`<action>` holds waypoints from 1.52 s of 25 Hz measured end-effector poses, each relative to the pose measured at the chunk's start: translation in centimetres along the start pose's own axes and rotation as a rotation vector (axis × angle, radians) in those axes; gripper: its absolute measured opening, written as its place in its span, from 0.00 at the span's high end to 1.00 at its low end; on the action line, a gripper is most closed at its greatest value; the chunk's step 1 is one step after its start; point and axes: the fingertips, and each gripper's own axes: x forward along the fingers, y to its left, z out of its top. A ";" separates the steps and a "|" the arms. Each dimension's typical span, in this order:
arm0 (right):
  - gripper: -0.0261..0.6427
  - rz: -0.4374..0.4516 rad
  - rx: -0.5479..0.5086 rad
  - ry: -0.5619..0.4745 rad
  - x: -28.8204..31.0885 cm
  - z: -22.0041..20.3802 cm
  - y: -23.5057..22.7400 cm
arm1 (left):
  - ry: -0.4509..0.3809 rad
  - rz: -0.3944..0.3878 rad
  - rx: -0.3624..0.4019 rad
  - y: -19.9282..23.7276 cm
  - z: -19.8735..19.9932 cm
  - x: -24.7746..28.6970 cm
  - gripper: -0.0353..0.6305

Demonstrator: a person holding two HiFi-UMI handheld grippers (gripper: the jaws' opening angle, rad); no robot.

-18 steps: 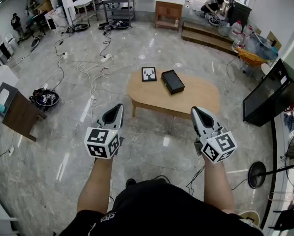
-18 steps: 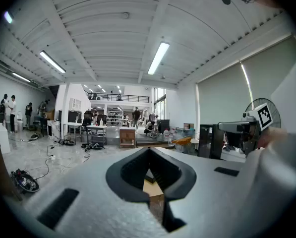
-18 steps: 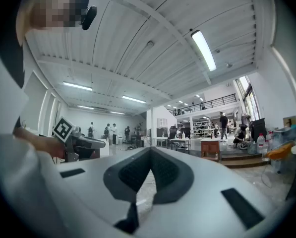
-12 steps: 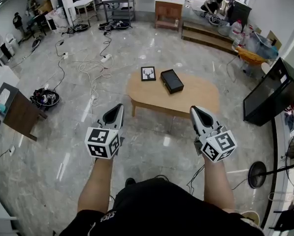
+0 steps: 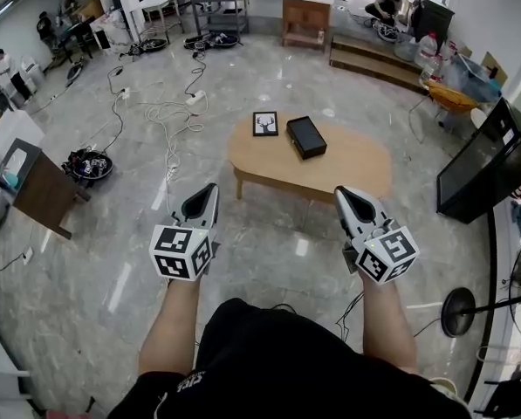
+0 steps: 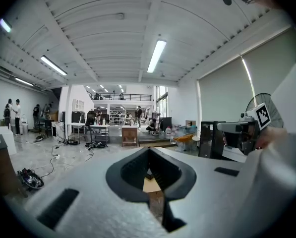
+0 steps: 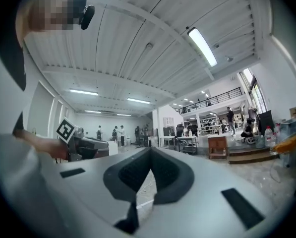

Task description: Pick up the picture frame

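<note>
— Showed only in the head view: picture frame [image 5: 264, 124], flat on the tabletop [image 5: 347, 164] at its far left corner, just beside a black box [image 5: 305, 137]. Missed by both gripper views.
— Pointed which way?
— Face up, picture's top away from the person; looked nearly square, long axis hard to tell. Left claw [image 5: 209, 187] and right claw [image 5: 339, 190] pressed together, empty, well apart from it.

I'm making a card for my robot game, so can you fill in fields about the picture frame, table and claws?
picture frame: flat on the table's far left end, untouched
black box: beside the frame, on its right
table: oval, wooden, ahead of both claws
left claw: shut, empty, short of the table
right claw: shut, empty, short of the table
</note>
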 end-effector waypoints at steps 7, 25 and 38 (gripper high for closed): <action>0.95 0.058 0.021 0.040 1.1 -1.2 0.7 | -0.001 0.006 -0.018 0.4 -0.1 1.1 0.93; 0.95 -0.017 0.080 0.156 18.0 -4.5 -6.1 | 0.043 -0.073 -0.083 13.2 -1.8 15.3 0.93; 0.95 0.002 0.095 0.236 29.8 -6.9 -4.9 | 0.049 -0.106 -0.117 22.6 -2.4 20.4 0.93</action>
